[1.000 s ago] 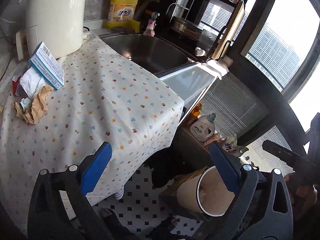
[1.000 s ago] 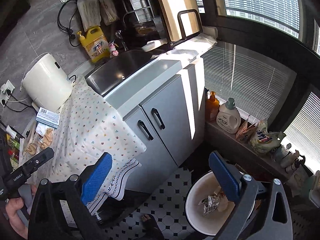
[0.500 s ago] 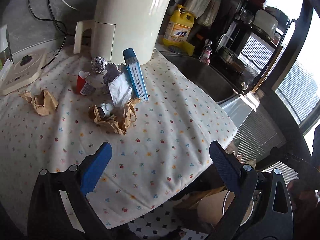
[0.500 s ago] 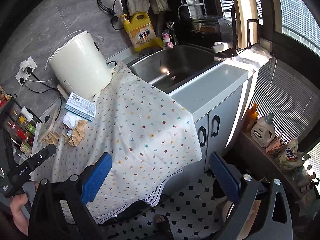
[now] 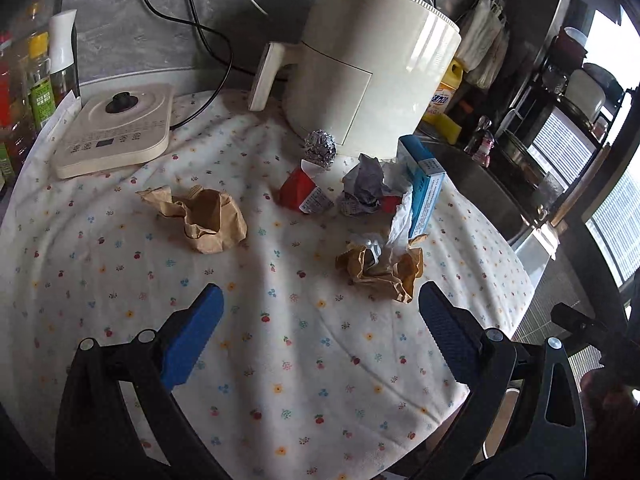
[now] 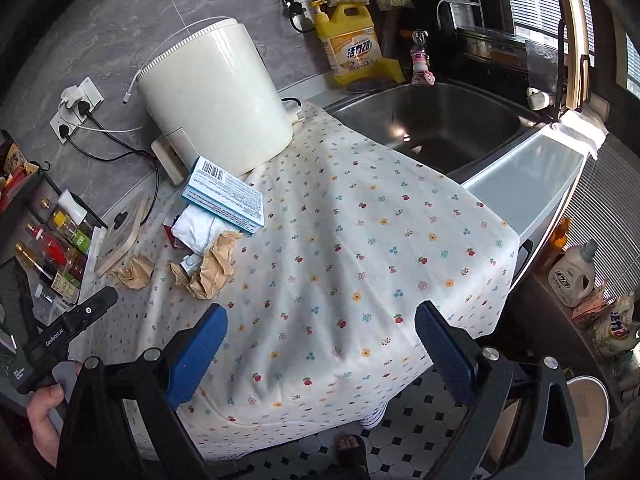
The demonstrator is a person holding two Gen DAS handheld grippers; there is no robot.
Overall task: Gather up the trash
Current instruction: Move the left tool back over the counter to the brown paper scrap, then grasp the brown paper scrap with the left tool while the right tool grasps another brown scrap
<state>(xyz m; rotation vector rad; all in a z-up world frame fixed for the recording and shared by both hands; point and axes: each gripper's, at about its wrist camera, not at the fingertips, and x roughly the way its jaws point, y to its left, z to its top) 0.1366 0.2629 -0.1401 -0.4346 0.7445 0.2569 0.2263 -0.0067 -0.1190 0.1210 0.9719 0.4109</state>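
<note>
Trash lies on the flowered tablecloth [image 5: 280,344]: a crumpled brown paper [image 5: 204,216] at the left, a second brown paper wad [image 5: 380,268] with white tissue, a red carton [image 5: 304,194], a grey crumpled wrapper [image 5: 364,186], a foil ball [image 5: 320,148] and a blue box [image 5: 422,188]. My left gripper [image 5: 320,320] is open and empty, low over the cloth just short of the second wad. My right gripper [image 6: 320,344] is open and empty over the cloth's near edge; the blue box [image 6: 224,196] and brown papers [image 6: 208,272] lie far left of it.
A cream appliance [image 5: 368,76] stands behind the trash, a flat cream base [image 5: 116,132] at the left, bottles [image 5: 36,84] beyond it. The sink [image 6: 432,124] lies right of the cloth. A white bin [image 6: 588,416] stands on the tiled floor at lower right.
Both grippers have swung left and up from the floor and bin toward the table. The left one has come much closer to the trash pile. Both stayed open and empty.
</note>
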